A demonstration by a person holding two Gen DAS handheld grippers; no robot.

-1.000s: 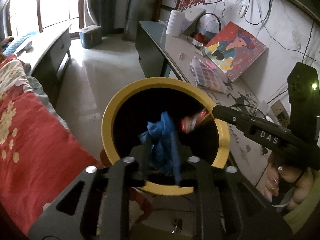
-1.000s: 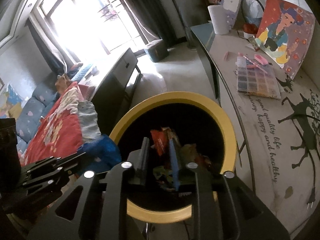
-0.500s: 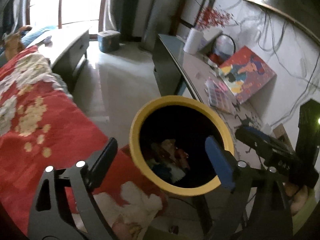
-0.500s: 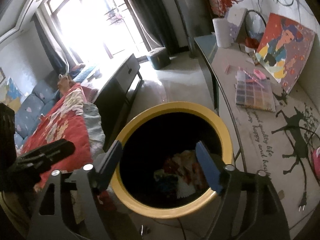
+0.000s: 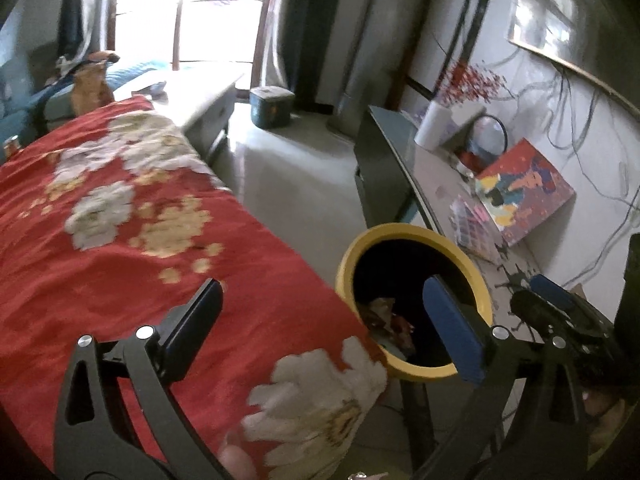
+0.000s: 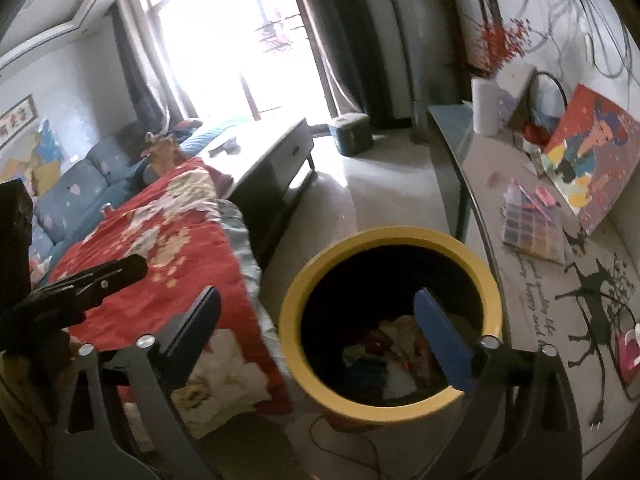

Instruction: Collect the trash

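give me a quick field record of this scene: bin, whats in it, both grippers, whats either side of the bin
bin: yellow-rimmed bin, upright on the floor
contents: mixed trash at the bottom
left gripper: jaws have just been opening, now wide, nothing between them
right gripper: jaws have just been opening, now wide, nothing between them
one side of the bin: red blanket
other side: table with a painting and a bead box

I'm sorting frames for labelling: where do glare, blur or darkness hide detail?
Left wrist view: window blown out, red blanket motion-smeared. Right wrist view: window glares white; trash in the yellow-rimmed bin sits in deep shadow.
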